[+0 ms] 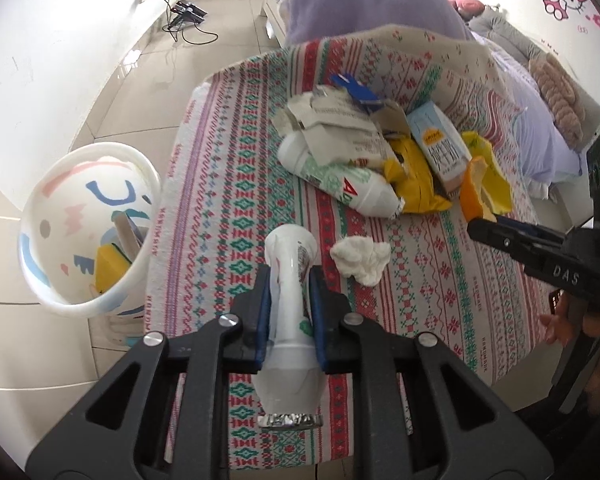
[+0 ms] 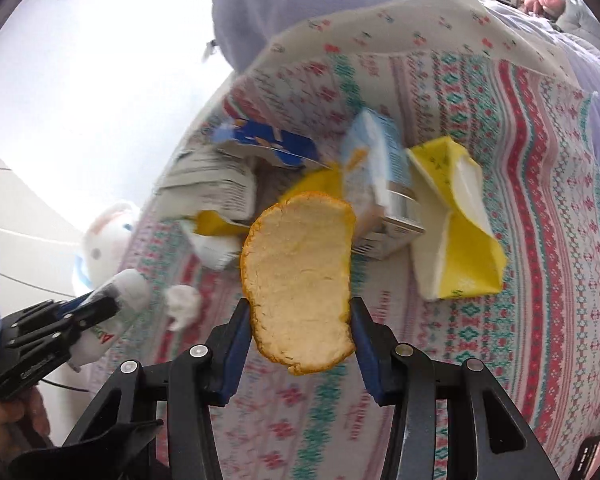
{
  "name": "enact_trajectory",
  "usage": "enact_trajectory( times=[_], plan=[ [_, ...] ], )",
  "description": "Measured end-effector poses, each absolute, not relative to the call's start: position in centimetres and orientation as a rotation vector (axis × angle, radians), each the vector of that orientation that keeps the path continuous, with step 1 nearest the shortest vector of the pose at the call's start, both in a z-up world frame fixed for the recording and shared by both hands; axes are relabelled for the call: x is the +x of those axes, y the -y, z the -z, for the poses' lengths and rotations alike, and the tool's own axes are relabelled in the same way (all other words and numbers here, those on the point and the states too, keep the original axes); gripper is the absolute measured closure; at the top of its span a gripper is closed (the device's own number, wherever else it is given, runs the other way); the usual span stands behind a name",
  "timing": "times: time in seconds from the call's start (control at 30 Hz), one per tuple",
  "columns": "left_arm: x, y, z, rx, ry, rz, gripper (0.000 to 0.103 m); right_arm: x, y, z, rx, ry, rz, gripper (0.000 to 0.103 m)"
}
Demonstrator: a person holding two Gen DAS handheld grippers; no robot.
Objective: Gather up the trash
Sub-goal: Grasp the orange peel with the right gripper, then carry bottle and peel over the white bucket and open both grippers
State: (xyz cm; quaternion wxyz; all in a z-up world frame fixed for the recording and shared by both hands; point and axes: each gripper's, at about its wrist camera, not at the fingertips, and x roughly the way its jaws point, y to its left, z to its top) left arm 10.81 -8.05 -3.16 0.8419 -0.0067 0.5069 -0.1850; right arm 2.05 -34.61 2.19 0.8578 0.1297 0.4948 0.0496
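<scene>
My left gripper [image 1: 290,292] is shut on a white tube [image 1: 288,264] with a foil end, held above the patterned cloth [image 1: 228,200]. My right gripper [image 2: 300,316] is shut on a piece of orange peel [image 2: 300,280], its pale inside facing the camera, lifted off the cloth. In the left wrist view that gripper [image 1: 484,228] shows at the right with the peel [image 1: 474,188]. A white cartoon-printed bin [image 1: 60,208] stands on the floor left of the cloth, with some trash inside. A crumpled tissue [image 1: 362,258] lies just beyond the tube.
A trash pile sits on the cloth: torn grey cardboard [image 1: 332,120], a white crushed bottle [image 1: 340,184], a yellow bag [image 1: 412,184], a pale blue carton [image 1: 440,140] and a yellow wrapper [image 2: 464,252]. A purple cushion [image 1: 364,0] lies behind. Tiled floor [image 1: 140,92] runs left.
</scene>
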Motion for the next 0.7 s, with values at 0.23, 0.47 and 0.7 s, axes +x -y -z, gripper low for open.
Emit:
enact_trajectory(
  times=[0.23,0.47,0.7],
  plan=[
    [11.3,6.1,2.3,-0.061,-1.051,0.374,0.083,1.4,30.6,-3.3,0.28,-1.014,-0.171,0.054],
    [12.3,3.3,1.1,-0.113,-1.02,0.341,0.083,2.8,27.2,-3.8,0.271,-1.004,-0.23,0.054],
    [13.3,-0.4,-0.2,-0.164,-0.982,0.291,0.083,4.1,24.0,-4.5,0.261,-1.003,-0.278,0.054]
  ],
)
